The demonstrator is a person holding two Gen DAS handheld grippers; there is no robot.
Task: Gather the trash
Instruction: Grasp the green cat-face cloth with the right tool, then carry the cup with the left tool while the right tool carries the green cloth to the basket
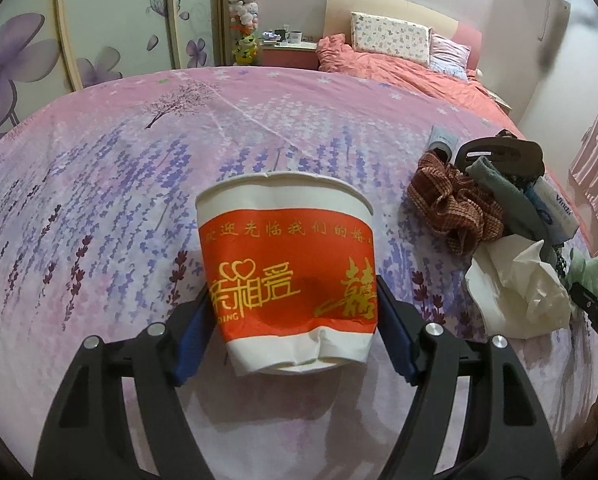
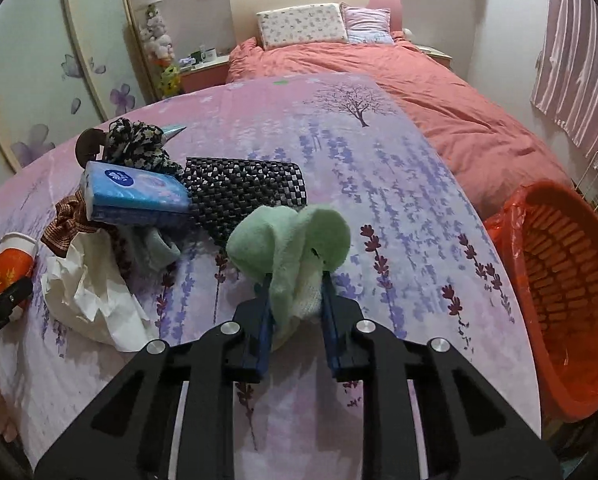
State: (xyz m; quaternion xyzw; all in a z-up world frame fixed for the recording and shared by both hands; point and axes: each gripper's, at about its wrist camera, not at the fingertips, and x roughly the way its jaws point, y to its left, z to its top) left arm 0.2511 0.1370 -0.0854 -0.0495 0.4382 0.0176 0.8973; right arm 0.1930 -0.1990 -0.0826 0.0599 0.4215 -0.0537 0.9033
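A crumpled red-and-white paper cup (image 1: 289, 268) stands on the pink-purple bed sheet, held between the blue pads of my left gripper (image 1: 291, 296), which is shut on it. The cup also shows at the far left of the right wrist view (image 2: 11, 260). My right gripper (image 2: 295, 288) is shut on a light green cloth (image 2: 289, 248) and holds it above the sheet. A crumpled white tissue paper (image 2: 87, 292) lies left of it and also shows in the left wrist view (image 1: 519, 284). An orange waste basket (image 2: 559, 292) with a red liner stands right of the bed.
A pile lies on the sheet: a blue tissue pack (image 2: 135, 194), a black woven pouch (image 2: 243, 192), a brown scrunchie (image 1: 451, 204), a grey cloth (image 1: 499, 192) and a brown hair clip (image 1: 503, 152). Pillows (image 2: 303, 26) and a salmon duvet (image 2: 439, 108) lie beyond.
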